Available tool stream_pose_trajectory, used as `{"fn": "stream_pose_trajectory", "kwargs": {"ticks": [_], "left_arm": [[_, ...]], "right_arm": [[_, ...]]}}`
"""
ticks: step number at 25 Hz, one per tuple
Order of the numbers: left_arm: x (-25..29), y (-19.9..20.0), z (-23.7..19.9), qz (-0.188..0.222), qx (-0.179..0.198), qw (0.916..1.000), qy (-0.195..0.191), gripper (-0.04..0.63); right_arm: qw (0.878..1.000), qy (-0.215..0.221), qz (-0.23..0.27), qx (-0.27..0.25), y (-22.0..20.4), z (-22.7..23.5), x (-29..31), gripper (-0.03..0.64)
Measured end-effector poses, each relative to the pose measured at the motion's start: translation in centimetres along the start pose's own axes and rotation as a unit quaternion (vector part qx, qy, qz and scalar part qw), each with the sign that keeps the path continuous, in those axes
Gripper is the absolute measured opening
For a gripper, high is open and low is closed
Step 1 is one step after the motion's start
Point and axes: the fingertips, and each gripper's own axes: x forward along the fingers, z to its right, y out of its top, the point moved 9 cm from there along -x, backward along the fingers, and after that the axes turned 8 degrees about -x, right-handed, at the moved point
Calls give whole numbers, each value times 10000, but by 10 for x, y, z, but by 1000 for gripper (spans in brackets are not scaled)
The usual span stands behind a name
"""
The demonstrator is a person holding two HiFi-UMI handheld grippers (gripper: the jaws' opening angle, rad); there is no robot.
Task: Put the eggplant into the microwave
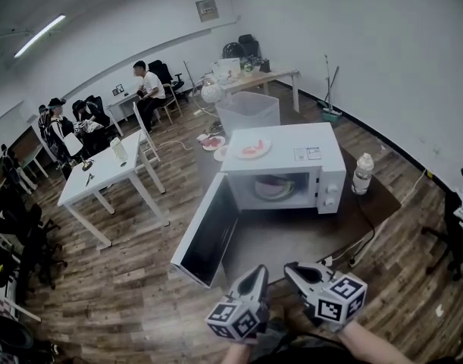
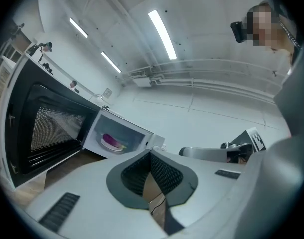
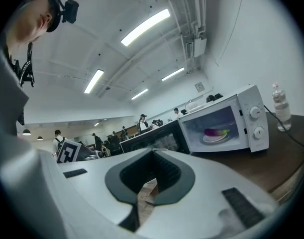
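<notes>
The eggplant (image 3: 215, 132) lies inside the microwave (image 1: 292, 146), well ahead of both jaws. The left gripper (image 2: 151, 154) and right gripper (image 3: 152, 154) are closed on nothing. Placing looks done; what is left is probably swinging the open door (image 1: 208, 233) shut.

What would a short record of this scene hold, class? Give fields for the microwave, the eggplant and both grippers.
Appliance: white box-shaped microwave, door wide open
Eggplant: purple eggplant lying on a white plate inside the microwave
Left gripper: shut, empty, apart from the microwave
Right gripper: shut, empty, apart from the microwave
Task state: eggplant already inside; door not yet closed
</notes>
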Motion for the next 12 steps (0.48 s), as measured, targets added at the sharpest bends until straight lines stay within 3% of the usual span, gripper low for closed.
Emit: {"fn": "stream_pose_trajectory", "kwargs": {"ticks": [12], "left_arm": [[-4, 0, 6, -236, 201, 9995, -17, -4]], "right_arm": [[9993, -205, 105, 288, -10, -2, -21, 0]]}}
